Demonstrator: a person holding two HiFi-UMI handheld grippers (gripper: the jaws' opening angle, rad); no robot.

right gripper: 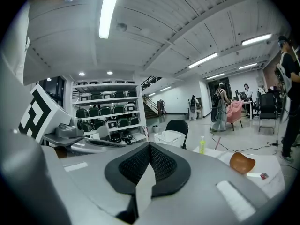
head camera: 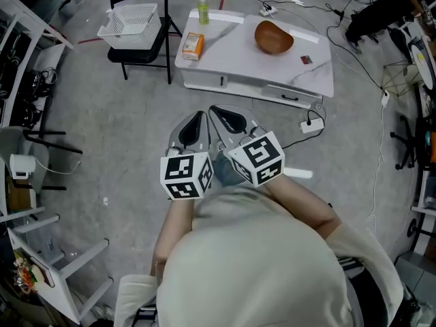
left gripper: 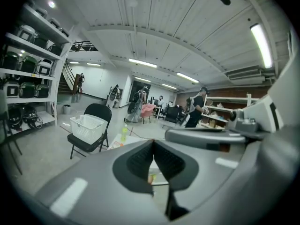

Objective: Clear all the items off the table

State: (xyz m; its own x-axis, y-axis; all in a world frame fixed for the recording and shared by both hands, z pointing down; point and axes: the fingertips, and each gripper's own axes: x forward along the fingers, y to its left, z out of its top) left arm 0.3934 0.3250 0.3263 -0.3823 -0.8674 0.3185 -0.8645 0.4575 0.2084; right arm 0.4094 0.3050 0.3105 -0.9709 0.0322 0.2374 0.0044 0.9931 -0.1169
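My left gripper (left gripper: 153,144) and right gripper (right gripper: 150,146) are pressed together, empty. The white desk (head camera: 231,46) carries a brown wooden bowl (head camera: 274,37); at its left edge, an orange carton (head camera: 193,46).

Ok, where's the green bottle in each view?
Head view: green bottle top centre, on the white table's far left corner.
Left gripper view: left of centre, just above the shut left gripper.
Right gripper view: right of centre, left of the brown bowl.
Shared landmark: white basket on the chair, left of the bottle.
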